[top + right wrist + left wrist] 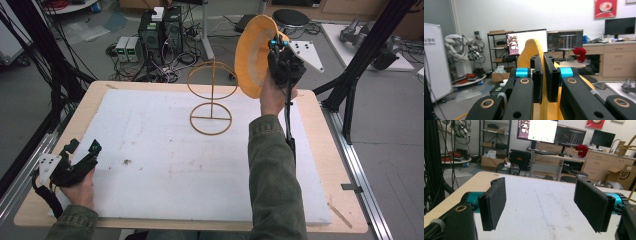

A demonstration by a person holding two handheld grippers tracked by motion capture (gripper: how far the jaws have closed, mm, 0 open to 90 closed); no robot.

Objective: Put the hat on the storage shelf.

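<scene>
Your right gripper (278, 50) pinches the yellow hat (252, 55) aloft; next, lower it onto the wire stand (212, 95). Left gripper (82, 150) idles wide.

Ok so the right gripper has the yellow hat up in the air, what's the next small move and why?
Probably carry the yellow hat left and down over the wire stand. The right gripper is clamped on the hat's brim, the stand's top ring is bare, and the left gripper rests open on the table.

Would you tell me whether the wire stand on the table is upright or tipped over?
Upright: the wire stand rests its lower ring flat on the white mat, its stem rising to the upper ring.
</scene>
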